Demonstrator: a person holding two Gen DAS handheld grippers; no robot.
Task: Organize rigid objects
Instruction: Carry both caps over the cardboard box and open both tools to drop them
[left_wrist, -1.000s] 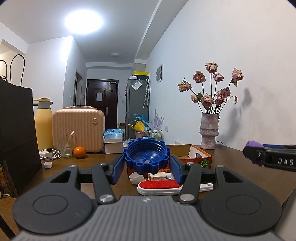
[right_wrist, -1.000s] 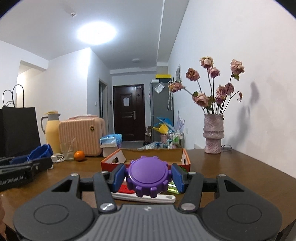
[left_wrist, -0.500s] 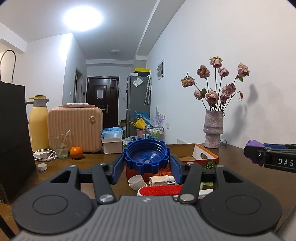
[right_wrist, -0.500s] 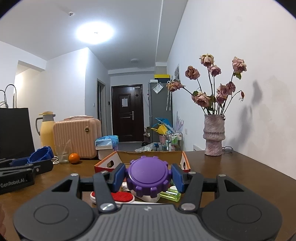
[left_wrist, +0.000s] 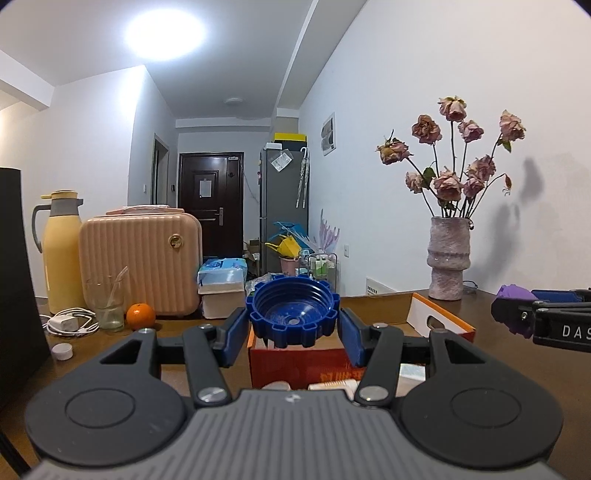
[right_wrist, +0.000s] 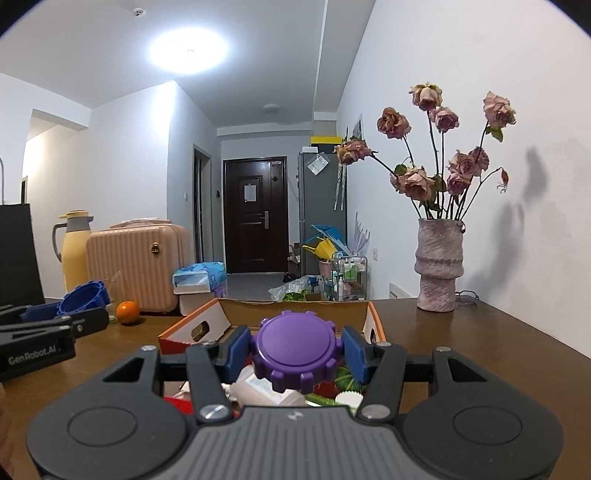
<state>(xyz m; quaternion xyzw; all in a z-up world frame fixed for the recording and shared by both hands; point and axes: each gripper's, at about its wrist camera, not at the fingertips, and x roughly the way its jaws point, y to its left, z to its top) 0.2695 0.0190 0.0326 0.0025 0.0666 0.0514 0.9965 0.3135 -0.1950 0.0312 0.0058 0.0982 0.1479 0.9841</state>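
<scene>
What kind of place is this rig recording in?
Most likely a lived-in apartment, at a wooden dining table: a hallway ends in a dark entrance door beside a fridge, with a vase of dried roses and a small suitcase on the table.

- The black bag (left_wrist: 18, 280) is cut off at the left edge.
- The purple lid (right_wrist: 295, 356) hides part of the box (right_wrist: 192, 330) – its small things are hard to tell.
- The door's paper (right_wrist: 250, 192) is too small to read.
</scene>
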